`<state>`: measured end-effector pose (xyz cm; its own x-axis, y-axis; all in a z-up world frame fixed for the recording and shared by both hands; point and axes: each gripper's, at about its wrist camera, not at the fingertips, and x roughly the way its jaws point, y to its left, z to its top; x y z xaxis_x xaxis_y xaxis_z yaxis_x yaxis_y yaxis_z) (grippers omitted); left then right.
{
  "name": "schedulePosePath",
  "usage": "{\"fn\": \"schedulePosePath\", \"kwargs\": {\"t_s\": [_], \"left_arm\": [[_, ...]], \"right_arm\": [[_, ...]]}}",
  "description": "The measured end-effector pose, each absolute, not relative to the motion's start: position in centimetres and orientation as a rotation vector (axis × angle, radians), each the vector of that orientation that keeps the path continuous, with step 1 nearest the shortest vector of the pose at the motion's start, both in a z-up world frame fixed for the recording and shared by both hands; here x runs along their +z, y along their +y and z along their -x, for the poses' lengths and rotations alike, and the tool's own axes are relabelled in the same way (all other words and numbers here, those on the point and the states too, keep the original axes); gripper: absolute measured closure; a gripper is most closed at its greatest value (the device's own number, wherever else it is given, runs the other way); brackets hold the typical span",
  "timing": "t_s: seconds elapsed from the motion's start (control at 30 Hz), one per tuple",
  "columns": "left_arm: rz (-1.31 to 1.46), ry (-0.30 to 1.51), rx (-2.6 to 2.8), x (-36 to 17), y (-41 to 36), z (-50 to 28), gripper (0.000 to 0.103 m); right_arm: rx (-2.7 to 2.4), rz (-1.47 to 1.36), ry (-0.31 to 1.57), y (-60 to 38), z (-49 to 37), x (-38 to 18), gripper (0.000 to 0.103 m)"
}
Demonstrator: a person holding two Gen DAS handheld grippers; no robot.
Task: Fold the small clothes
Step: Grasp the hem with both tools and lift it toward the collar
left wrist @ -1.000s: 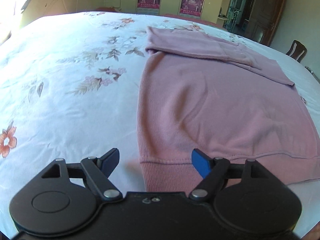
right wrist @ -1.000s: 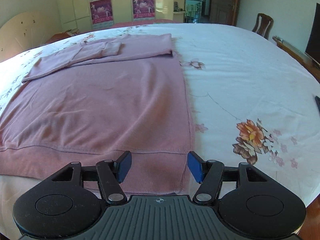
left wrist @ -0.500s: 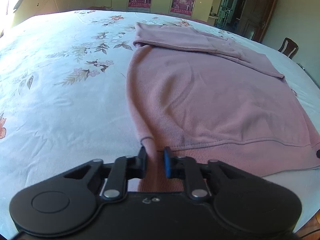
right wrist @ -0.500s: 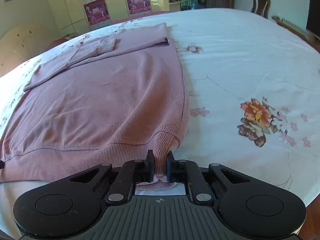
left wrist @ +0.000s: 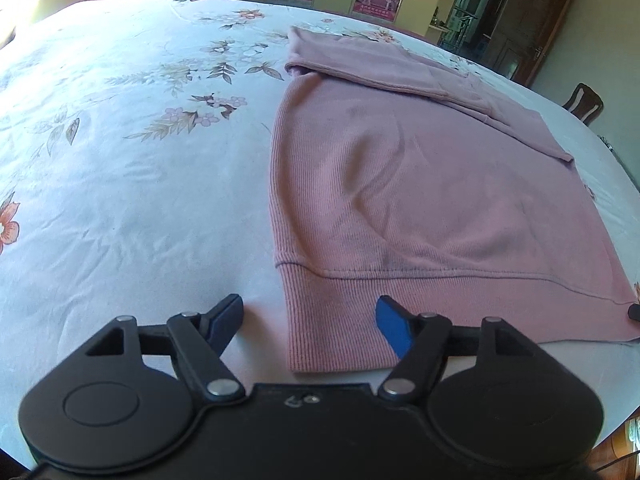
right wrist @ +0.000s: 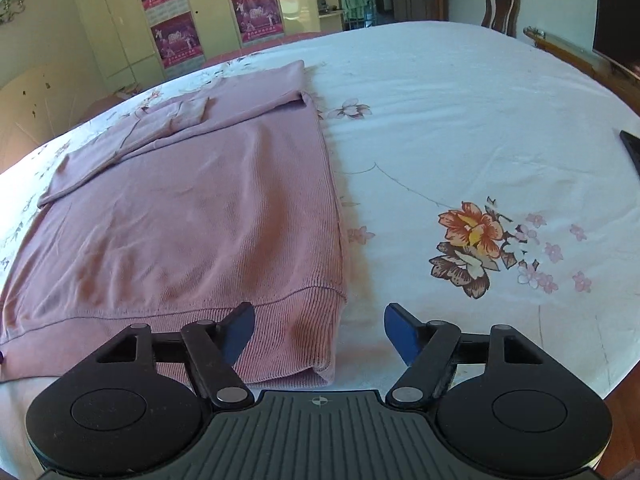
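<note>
Blue-tipped left tongs and right tongs are opening, gripping nothing, each straddling a near corner of the pink sweater spread ahead on the floral bedsheet, sleeves tucked across its far end, apparently ready for folding.

The sweater's right hem corner runs off the left wrist view's edge. A dark object on the bed is cut off far right.
</note>
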<state>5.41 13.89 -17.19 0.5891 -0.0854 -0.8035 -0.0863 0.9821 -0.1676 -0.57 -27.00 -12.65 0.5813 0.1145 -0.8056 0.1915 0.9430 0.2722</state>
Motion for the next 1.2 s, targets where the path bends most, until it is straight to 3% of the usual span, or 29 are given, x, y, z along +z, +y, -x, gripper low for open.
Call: {"fn": "schedulePosePath", "kwargs": {"t_s": [0.03,0.07,0.13,0.23,0.63,1.2], "left_arm": [[0.194,0.942,-0.004,-17.1,13.8,-5.4,0.049],[0.193,0.947,-0.014,-17.0,13.8,-5.4,0.056],[0.209,0.967,-0.054,-16.8,13.7,-5.7,0.086],[0.223,0.978,-0.091,-16.5,13.8,-6.3,0.096],[0.317,0.788,-0.151,-10.4,14.3,-11.3,0.098],[0.325,0.613,-0.097,-7.3,13.4,-26.2,0.099]], "right_arm": [[-0.039,-0.354,0.976,-26.9,0.4,-13.0,0.063],[-0.031,-0.364,0.991,-26.9,0.3,-13.3,0.071],[-0.021,-0.340,1.000,-26.4,0.3,-13.3,0.080],[0.009,-0.336,1.018,-26.3,-0.1,-13.1,0.090],[0.074,-0.530,0.883,-29.2,-4.0,-8.4,0.092],[0.110,-0.550,0.730,-29.7,-21.3,-6.2,0.093]]}}
